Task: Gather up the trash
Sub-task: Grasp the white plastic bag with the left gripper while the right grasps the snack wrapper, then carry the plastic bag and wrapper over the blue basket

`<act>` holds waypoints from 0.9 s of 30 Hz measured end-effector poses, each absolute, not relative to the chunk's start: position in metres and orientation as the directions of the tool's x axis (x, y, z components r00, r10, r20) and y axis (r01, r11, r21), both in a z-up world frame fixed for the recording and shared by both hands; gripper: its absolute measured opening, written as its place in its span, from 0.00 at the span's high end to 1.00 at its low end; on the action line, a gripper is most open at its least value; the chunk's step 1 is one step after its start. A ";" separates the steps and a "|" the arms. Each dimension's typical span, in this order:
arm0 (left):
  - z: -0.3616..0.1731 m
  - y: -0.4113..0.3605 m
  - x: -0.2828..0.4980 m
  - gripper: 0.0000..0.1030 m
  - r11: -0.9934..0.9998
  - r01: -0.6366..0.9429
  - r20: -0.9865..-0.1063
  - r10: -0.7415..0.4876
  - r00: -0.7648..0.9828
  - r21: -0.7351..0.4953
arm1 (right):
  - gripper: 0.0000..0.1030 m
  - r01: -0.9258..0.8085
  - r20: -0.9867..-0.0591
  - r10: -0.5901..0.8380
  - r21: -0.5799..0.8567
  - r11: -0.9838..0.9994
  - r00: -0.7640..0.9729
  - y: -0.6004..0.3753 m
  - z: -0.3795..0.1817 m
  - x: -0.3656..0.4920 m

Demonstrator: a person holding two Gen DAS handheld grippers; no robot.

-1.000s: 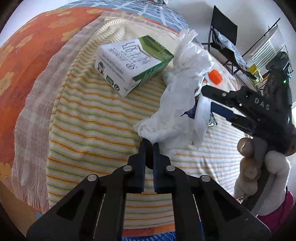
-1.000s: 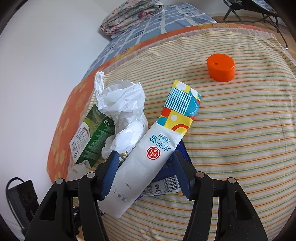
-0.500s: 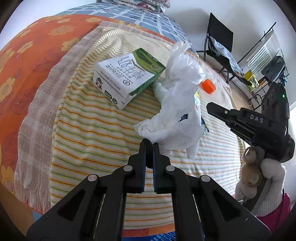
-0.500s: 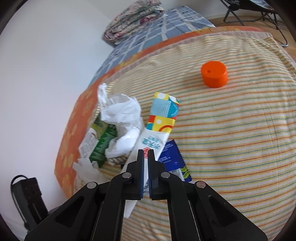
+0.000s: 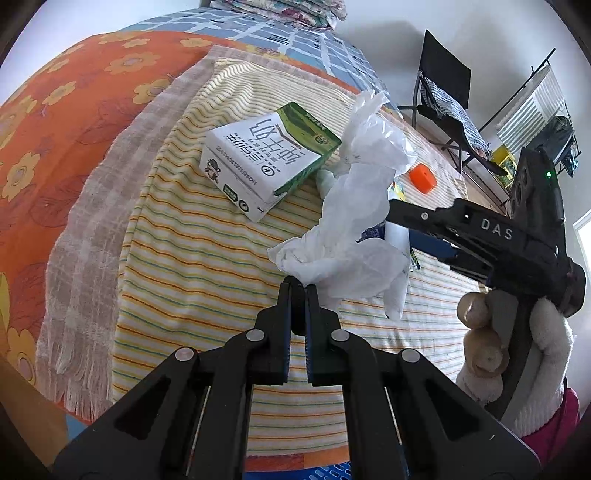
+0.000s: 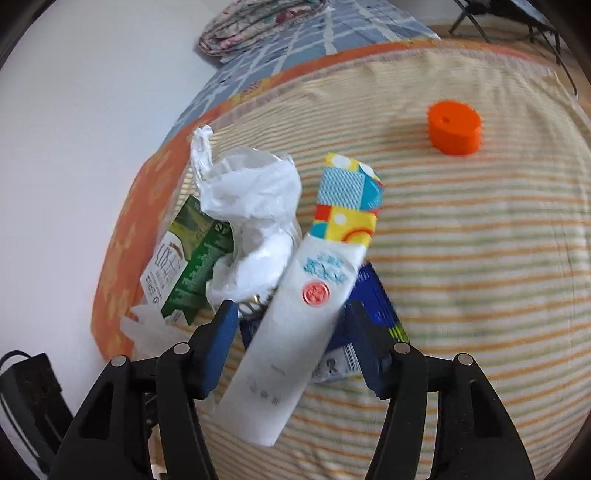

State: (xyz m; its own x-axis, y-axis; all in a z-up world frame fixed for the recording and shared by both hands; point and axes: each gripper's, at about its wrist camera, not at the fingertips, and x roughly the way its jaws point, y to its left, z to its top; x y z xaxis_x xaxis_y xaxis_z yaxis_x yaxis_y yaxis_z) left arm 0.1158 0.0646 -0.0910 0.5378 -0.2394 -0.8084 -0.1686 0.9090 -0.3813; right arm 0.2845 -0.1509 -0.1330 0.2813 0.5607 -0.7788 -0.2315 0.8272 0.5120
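Striped cloth [image 6: 480, 258] spread over an orange flowered cover [image 5: 74, 110], fringe hanging off the near edge at 7 o'clock in the left view. Nearest, left gripper [image 5: 298, 291] with jaws pressed together, pinching a corner of the crumpled white plastic bag [image 5: 354, 221]. Right gripper [image 6: 291, 314] with jaws spreading, long white wrapper [image 6: 295, 332] lying between the pads, not pressed, over a blue packet [image 6: 373, 295]. Beyond the bag, at 11 o'clock, green-and-white carton [image 5: 266, 158] lying flat, touching the bag. Farther out, at 1 o'clock in the right view, orange cap [image 6: 455, 127] alone on bare cloth, well apart from the pile. Open striped room right of the wrapper. Farthest back, folded bedding [image 6: 258, 22] against the wall, black chair [image 5: 443, 92] off the bed.
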 end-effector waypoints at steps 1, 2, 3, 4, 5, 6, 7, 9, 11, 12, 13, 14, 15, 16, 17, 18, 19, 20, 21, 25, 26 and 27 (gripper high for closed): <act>-0.091 0.066 0.116 0.97 0.909 -0.170 -0.808 -0.238 0.538 -0.381 | 0.41 -0.237 -0.778 0.559 0.508 0.828 0.286 -0.148 -0.134 0.285; -0.091 0.066 0.115 0.97 0.909 -0.171 -0.808 -0.237 0.539 -0.381 | 0.44 -0.240 -0.777 0.559 0.507 0.828 0.289 -0.147 -0.135 0.285; -0.090 0.067 0.115 0.97 0.909 -0.171 -0.808 -0.236 0.540 -0.380 | 0.48 -0.242 -0.781 0.552 0.498 0.832 0.291 -0.145 -0.137 0.285; -0.090 0.067 0.115 0.97 0.910 -0.169 -0.808 -0.236 0.540 -0.379 | 0.68 -0.245 -0.786 0.545 0.489 0.837 0.293 -0.145 -0.137 0.284; -0.089 0.068 0.114 0.97 0.911 -0.167 -0.807 -0.235 0.542 -0.378 | 0.72 -0.252 -0.790 0.542 0.484 0.838 0.286 -0.144 -0.138 0.283; -0.087 0.068 0.112 0.97 0.911 -0.165 -0.805 -0.235 0.545 -0.377 | 0.73 -0.256 -0.786 0.548 0.488 0.834 0.285 -0.146 -0.138 0.282; -0.086 0.069 0.110 0.97 0.911 -0.163 -0.803 -0.236 0.548 -0.378 | 0.79 -0.257 -0.783 0.552 0.493 0.832 0.286 -0.149 -0.137 0.280; -0.083 0.070 0.107 0.97 0.911 -0.159 -0.800 -0.239 0.551 -0.382 | 0.80 -0.264 -0.779 0.558 0.496 0.827 0.286 -0.155 -0.133 0.276; -0.079 0.071 0.101 0.97 0.909 -0.151 -0.794 -0.247 0.555 -0.388 | 0.82 -0.275 -0.774 0.562 0.495 0.824 0.291 -0.162 -0.126 0.268; -0.076 0.070 0.098 0.97 0.909 -0.144 -0.791 -0.251 0.558 -0.391 | 0.82 -0.281 -0.769 0.567 0.497 0.821 0.294 -0.165 -0.122 0.264; -0.074 0.069 0.095 0.97 0.909 -0.139 -0.788 -0.255 0.561 -0.393 | 0.82 -0.291 -0.765 0.572 0.498 0.817 0.298 -0.169 -0.117 0.258; -0.071 0.068 0.091 0.97 0.909 -0.131 -0.784 -0.260 0.564 -0.396 | 0.82 -0.301 -0.760 0.576 0.497 0.814 0.302 -0.173 -0.112 0.252; -0.068 0.066 0.086 0.97 0.910 -0.120 -0.780 -0.266 0.567 -0.398 | 0.82 -0.312 -0.753 0.585 0.502 0.807 0.303 -0.176 -0.107 0.245; -0.065 0.064 0.082 0.97 0.911 -0.110 -0.776 -0.270 0.570 -0.397 | 0.82 -0.322 -0.746 0.596 0.510 0.798 0.298 -0.179 -0.103 0.239; -0.063 0.062 0.079 0.97 0.913 -0.103 -0.774 -0.271 0.573 -0.396 | 0.82 -0.330 -0.738 0.609 0.520 0.788 0.290 -0.182 -0.100 0.232; -0.060 0.059 0.074 0.97 0.914 -0.091 -0.770 -0.275 0.575 -0.394 | 0.82 -0.340 -0.731 0.623 0.532 0.776 0.279 -0.184 -0.097 0.226; -0.058 0.056 0.069 0.97 0.916 -0.081 -0.768 -0.278 0.576 -0.393 | 0.82 -0.352 -0.726 0.633 0.537 0.766 0.270 -0.186 -0.095 0.218; -0.057 0.053 0.064 0.97 0.917 -0.074 -0.767 -0.282 0.576 -0.392 | 0.82 -0.368 -0.723 0.638 0.536 0.760 0.265 -0.187 -0.092 0.210; -0.056 0.050 0.059 0.97 0.918 -0.065 -0.767 -0.287 0.575 -0.392 | 0.82 -0.383 -0.723 0.639 0.530 0.757 0.263 -0.187 -0.090 0.203; -0.056 0.035 0.037 0.97 0.925 -0.032 -0.769 -0.295 0.567 -0.379 | 0.82 -0.468 -0.728 0.631 0.473 0.746 0.268 -0.186 -0.079 0.166; -0.056 0.033 0.033 0.97 0.926 -0.027 -0.770 -0.296 0.565 -0.376 | 0.82 -0.489 -0.730 0.625 0.453 0.745 0.276 -0.185 -0.078 0.157; -0.057 0.031 0.028 0.97 0.927 -0.022 -0.771 -0.298 0.563 -0.374 | 0.82 -0.503 -0.732 0.621 0.438 0.745 0.282 -0.186 -0.077 0.150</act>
